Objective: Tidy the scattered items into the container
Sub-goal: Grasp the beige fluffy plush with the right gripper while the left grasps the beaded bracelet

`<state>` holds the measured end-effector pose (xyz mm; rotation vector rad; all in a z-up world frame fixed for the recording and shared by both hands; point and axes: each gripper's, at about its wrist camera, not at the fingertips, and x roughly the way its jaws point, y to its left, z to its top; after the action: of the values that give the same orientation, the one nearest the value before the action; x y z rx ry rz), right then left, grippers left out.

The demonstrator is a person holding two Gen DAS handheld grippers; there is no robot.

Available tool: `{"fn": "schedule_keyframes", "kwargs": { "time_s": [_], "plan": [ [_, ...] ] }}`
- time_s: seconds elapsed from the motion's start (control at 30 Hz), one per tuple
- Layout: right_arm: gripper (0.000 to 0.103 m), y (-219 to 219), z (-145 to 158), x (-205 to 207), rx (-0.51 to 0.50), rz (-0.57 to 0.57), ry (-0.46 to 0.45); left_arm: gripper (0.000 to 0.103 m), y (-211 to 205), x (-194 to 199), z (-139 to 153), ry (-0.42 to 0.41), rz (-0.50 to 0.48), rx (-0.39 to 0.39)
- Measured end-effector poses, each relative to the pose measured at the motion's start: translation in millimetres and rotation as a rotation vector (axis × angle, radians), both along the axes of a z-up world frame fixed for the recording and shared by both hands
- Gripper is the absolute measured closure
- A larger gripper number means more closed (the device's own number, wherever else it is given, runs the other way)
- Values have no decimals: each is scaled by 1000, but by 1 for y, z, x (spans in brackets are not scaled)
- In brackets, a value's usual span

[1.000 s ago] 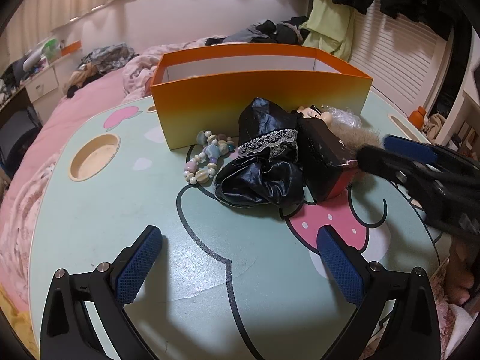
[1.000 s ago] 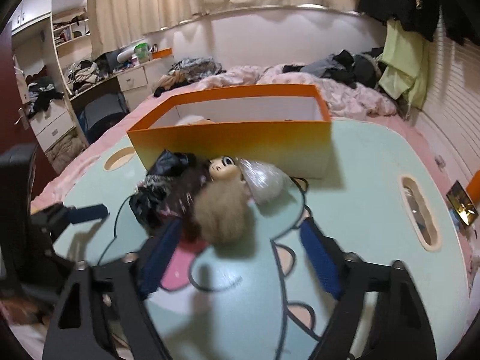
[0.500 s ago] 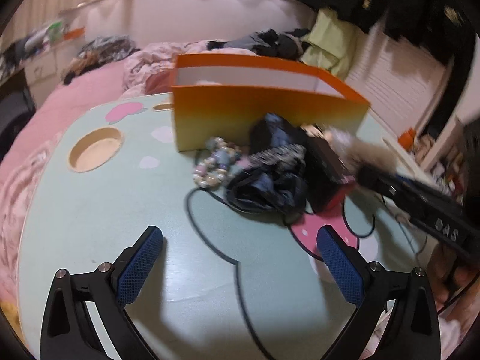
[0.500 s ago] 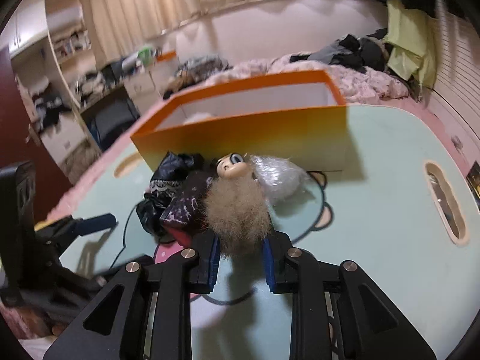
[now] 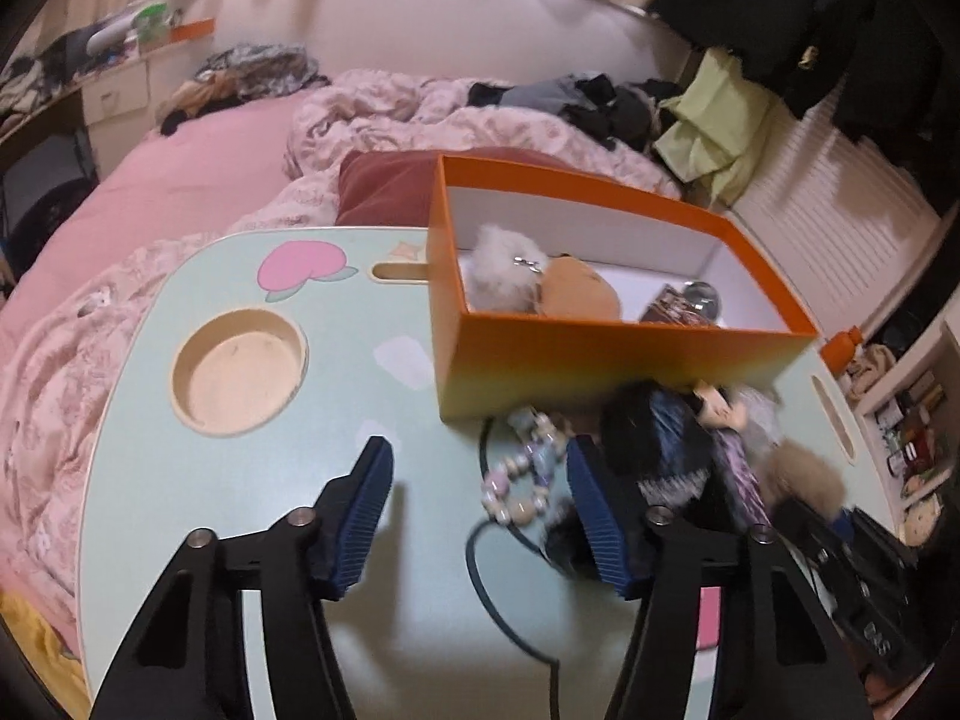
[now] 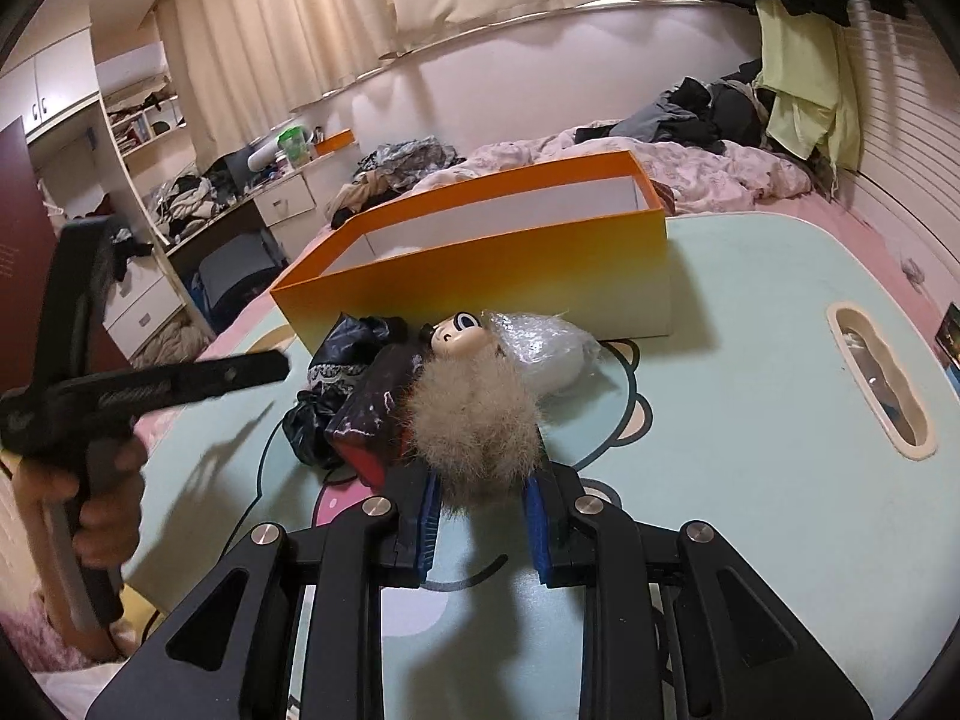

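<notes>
The orange box [image 5: 600, 360] [image 6: 480, 264] stands at the back of the mint lap table [image 5: 180, 510] and holds a grey pom-pom [image 5: 504, 276], a tan plush [image 5: 576, 294] and a dark item. In front of it lie a bead bracelet [image 5: 522, 480], a black lacy cloth [image 5: 660, 444] [image 6: 342, 360], a dark red-based case [image 6: 372, 414] and a plastic-wrapped bundle [image 6: 546, 348]. My left gripper [image 5: 480, 510] hovers above the bracelet, its jaws closing, the pads clear of the beads. My right gripper [image 6: 483, 510] is shut on the furry doll [image 6: 474, 420].
A round cup hollow [image 5: 240, 372] sits in the table's left side and a long slot [image 6: 882, 378] in its right. A pink bed with heaped clothes surrounds the table. A hand [image 6: 90, 510] holds the left gripper's handle at the table's left edge.
The right gripper closed on the furry doll. The left gripper rose and swung left, so the box's inside now shows, and its jaws narrowed.
</notes>
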<state>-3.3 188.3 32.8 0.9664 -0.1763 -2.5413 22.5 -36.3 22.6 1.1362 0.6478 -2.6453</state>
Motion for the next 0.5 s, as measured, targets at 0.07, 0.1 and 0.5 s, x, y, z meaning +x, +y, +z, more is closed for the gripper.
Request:
{"fn": "schedule_keyframes", "kwargs": {
  "time_s": [0.07,0.1,0.5],
  "plan": [
    [78,3,-1,-2,-6,-1,-6,48,2,-9,-1,-10,-14,-2],
    [78,3,-1,-3,-9,-1,-10,49,4,-13,-2,-20,-21,-9],
    [78,4,-1,-5,-11,4,-14,49,28,-27,-17,-75,-95,-184]
  ]
}}
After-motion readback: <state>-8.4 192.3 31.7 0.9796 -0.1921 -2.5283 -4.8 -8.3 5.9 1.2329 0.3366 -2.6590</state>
